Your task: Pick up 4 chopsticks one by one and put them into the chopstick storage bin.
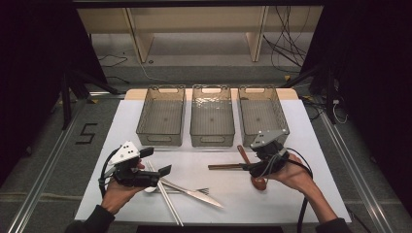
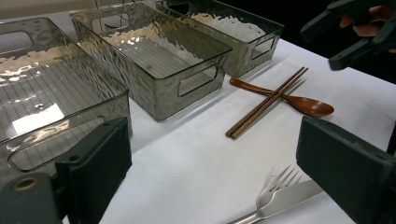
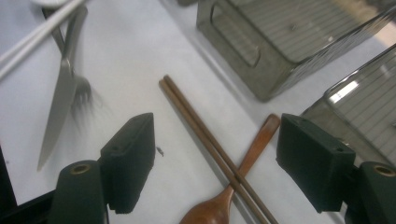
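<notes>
Right hand-held gripper (image 1: 253,167) low over the desk (image 1: 291,194), jaws wide apart, nothing pinched. Seen from its own camera: brown wooden chopsticks (image 3: 210,144) and a brown wooden spoon (image 3: 233,186) lying on the white desk between the two black jaws, not touched by either. Chopsticks side by side, resting across the spoon's handle like a cross. Spoon's bowl at the near end, close to the gripper.

In the high view, the chopsticks (image 1: 224,166) sticking out to the left of the right gripper, and the spoon (image 1: 258,182) half under it, bowl toward the person.

Left hand-held gripper (image 1: 153,167) held just above the desk on the left, jaws wide too, holding nothing. Under and beside it: a silver knife (image 1: 194,193), a silver fork (image 1: 200,191) and a pair of metal chopsticks (image 1: 167,199), all in a loose pile, crossing each other. From the left gripper's camera, the fork (image 2: 275,186) close between its jaws, with the wooden spoon (image 2: 303,103) and wooden chopsticks (image 2: 266,102) farther off.

Three see-through grey bins in a row at the far side of the desk: left bin (image 1: 162,133), middle bin (image 1: 212,136), right bin (image 1: 262,92). Nothing inside them. Wooden spoon's handle end just near the front of the right bin.
</notes>
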Available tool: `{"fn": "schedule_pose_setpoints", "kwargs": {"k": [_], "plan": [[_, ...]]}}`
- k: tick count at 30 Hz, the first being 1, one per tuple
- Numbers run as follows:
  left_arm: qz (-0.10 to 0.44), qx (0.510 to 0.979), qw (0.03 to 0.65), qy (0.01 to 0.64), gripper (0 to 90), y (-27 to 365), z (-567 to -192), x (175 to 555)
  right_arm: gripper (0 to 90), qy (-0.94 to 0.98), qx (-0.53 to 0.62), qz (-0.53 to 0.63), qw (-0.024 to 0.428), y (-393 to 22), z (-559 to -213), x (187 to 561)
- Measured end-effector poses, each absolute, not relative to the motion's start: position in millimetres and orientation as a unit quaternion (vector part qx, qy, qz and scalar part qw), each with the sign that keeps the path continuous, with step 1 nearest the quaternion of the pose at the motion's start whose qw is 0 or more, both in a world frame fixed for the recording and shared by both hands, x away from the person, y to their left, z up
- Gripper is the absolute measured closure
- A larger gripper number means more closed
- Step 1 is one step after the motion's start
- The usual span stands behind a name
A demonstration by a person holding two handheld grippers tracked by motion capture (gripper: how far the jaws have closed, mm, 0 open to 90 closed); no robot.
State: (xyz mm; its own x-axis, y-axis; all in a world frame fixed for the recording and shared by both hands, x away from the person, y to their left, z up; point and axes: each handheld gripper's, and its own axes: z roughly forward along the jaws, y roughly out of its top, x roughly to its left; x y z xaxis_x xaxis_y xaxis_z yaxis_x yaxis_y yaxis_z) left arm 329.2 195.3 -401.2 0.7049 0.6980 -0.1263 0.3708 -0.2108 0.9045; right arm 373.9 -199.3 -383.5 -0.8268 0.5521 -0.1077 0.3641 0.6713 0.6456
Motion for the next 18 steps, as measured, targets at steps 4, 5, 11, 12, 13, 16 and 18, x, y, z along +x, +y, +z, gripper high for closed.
{"fn": "schedule_pose_setpoints", "kwargs": {"k": [4,5,11,12,13,16,18], "plan": [[0.157,0.761,0.523,0.350,9.6,195,-401,329,31.8,0.914,0.246,0.287,0.146,-195,-390,378],[0.157,0.762,0.523,0.350,9.6,195,-401,329,33.6,0.921,0.239,0.270,0.145,-193,-395,382],[0.155,0.761,0.522,0.352,9.6,196,-402,330,40.2,0.931,0.230,0.248,0.138,-189,-405,388],[0.155,0.760,0.524,0.353,9.6,195,-402,330,43.5,0.935,0.224,0.242,0.133,-188,-410,390],[0.155,0.760,0.524,0.353,9.6,195,-402,330,43.9,0.937,0.221,0.236,0.133,-187,-412,392],[0.156,0.762,0.521,0.351,9.6,196,-402,330,46.6,0.945,0.213,0.214,0.128,-185,-421,395],[0.155,0.760,0.524,0.352,9.6,196,-401,330,49.2,0.947,0.208,0.209,0.126,-183,-426,396]]}}
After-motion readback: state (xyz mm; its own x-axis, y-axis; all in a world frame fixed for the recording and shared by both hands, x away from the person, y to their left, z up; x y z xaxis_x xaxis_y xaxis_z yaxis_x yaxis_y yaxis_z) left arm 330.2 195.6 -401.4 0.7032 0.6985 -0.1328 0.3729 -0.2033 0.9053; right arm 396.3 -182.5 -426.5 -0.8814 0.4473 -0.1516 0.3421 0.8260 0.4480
